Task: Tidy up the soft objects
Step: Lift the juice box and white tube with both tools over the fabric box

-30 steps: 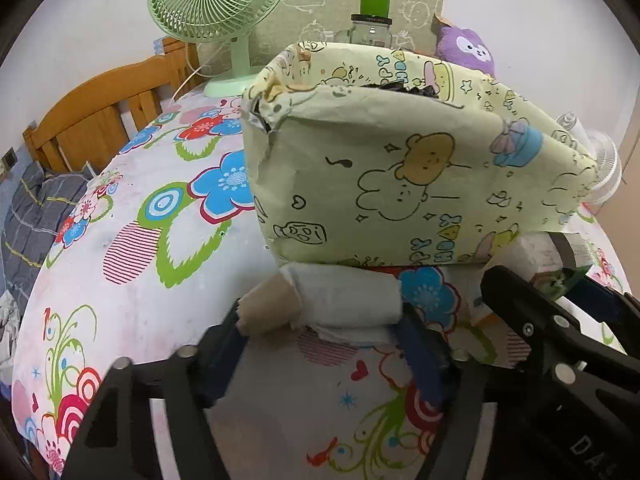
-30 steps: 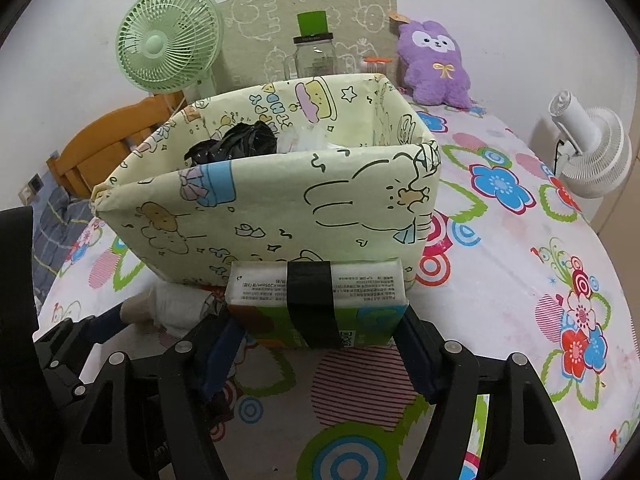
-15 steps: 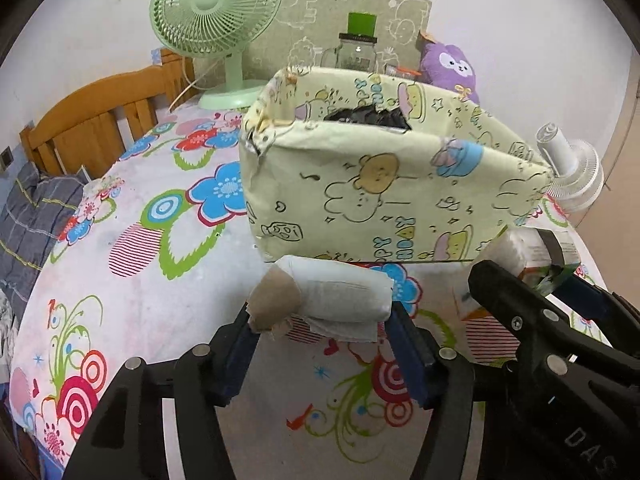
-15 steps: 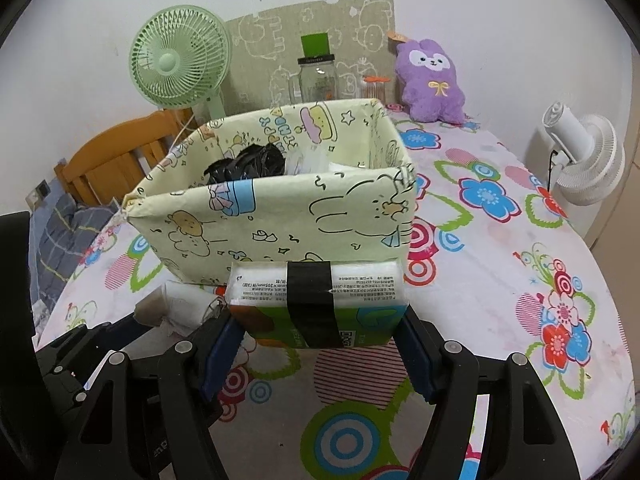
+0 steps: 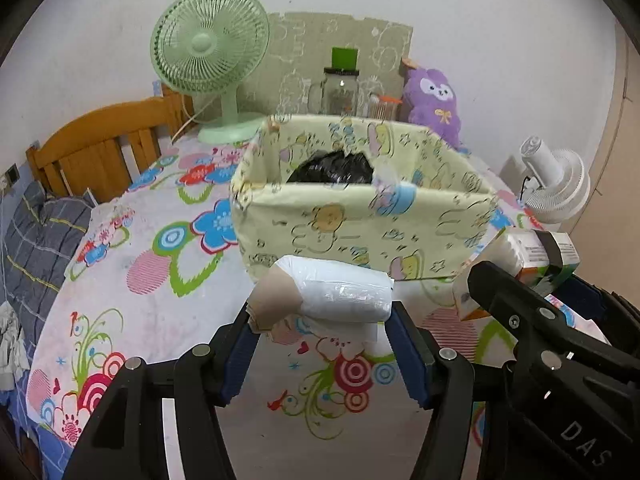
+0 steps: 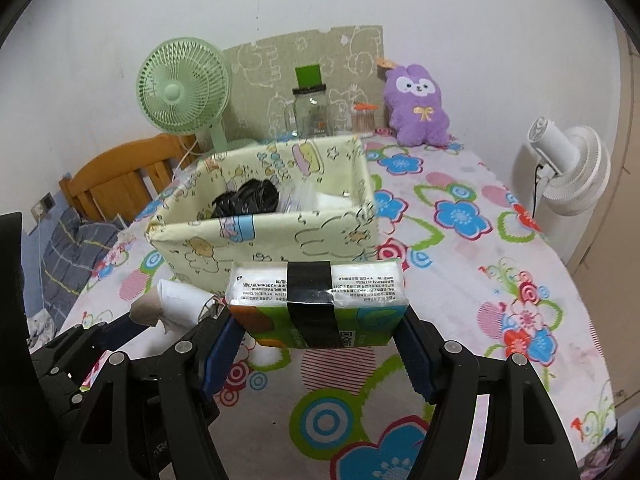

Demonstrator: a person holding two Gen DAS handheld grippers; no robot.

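Together, in front of the cartoon-print fabric box [image 5: 360,224], our left gripper [image 5: 320,316] clamps a plastic-wrapped paper roll [image 5: 328,296]; just beside it, our right gripper [image 6: 318,320] clamps a taped tissue pack [image 6: 316,300].

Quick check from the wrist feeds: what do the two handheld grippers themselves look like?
Both the left gripper and right gripper have black plastic frames with blue pads inside the jaws and silver bolt heads at the joints. White lettering, "DAS", marks the right gripper's body. No cables, hands or sleeves are visible.
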